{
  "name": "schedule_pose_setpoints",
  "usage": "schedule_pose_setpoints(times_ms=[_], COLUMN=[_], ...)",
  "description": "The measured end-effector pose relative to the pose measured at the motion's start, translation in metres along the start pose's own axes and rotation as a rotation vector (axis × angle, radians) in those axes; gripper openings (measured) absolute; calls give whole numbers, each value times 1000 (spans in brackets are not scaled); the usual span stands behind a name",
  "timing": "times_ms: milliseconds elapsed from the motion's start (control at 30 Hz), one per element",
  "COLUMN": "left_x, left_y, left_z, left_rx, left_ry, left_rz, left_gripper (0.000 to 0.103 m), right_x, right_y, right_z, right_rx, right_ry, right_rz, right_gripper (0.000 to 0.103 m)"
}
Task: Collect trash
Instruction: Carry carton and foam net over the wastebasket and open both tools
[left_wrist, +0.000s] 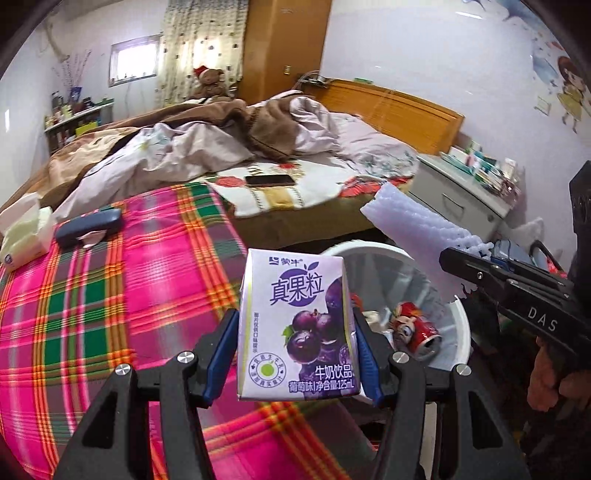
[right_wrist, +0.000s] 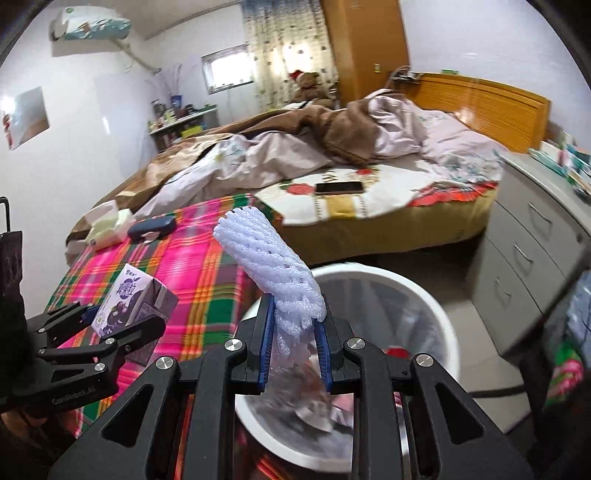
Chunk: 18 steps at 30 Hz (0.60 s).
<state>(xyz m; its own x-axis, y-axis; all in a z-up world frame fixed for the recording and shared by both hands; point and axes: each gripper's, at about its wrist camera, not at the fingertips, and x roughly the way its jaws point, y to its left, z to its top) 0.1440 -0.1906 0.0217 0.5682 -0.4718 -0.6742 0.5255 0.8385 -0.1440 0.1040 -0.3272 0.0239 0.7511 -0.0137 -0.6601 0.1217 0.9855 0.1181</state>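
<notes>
Far left on the pink-and-green plaid cloth (left_wrist: 122, 295): a white tissue pack (left_wrist: 24, 232) and, just beside it, a dark blue oblong case (left_wrist: 88, 227), both lying flat. Beyond, on the unmade bed (left_wrist: 258, 147), a black smartphone (left_wrist: 270, 180) resting on the flowered sheet.

Centre of the left wrist view: left gripper (left_wrist: 295, 332) with blue-padded fingers (left_wrist: 218, 356) pinching a small purple grape milk-drink carton (left_wrist: 297, 325) by its two sides, carton upright and held off the plaid cloth, near the rim of a round white waste bin (left_wrist: 463, 325). Inside the bin, a crushed red drink can (left_wrist: 415, 326) lying on its side (other contents too blurred to name).

Further right: right gripper (right_wrist: 295, 350) with fingers (right_wrist: 266, 343) pressed close on the lower end of a white foam mesh fruit sleeve (right_wrist: 269, 258), squeezing it thin; the sleeve rising tilted to the upper left, above the bin's near rim (right_wrist: 447, 332). In the left wrist view the same sleeve (left_wrist: 410, 229) sticking out past the black finger tips, over the bin's far side.

Far right: a grey drawer cabinet (right_wrist: 528, 251) beside the bed, its top crowded with boxes.
</notes>
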Motion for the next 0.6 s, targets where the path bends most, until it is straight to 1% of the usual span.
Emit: schedule_pose_setpoints(times_ms=[100,167,267,367,467,567,600], left_x=[7,11,20,30,41,50,53], left_y=[-16,-29,-43,-60,-68,-74,-74], left_z=[-1,-1,-1,0,-1,-3,-4], left_rx=[24,63,69,106,95,111,104], left_ry=[12,11,33,41,69,79,85], left_rz=[-16,-16,-64,-64,-97,-76,-80], left_gripper=[60,60,60,60,60,60,61], right_x=[-4,-5,-4,0,5,8,10], right_y=[-11,-19,-30,-41,-47,-51,-53], right_z=[-7,-12,-21,-28,-31,-34,-35], right_rx=[24,35,51,70,70,78,81], right_ry=[7,7,24,43,63,80,87], right_rz=[-34,-55,-95,-119,-153,-160,-163], right_gripper=[22,22,22,22,22,23,23])
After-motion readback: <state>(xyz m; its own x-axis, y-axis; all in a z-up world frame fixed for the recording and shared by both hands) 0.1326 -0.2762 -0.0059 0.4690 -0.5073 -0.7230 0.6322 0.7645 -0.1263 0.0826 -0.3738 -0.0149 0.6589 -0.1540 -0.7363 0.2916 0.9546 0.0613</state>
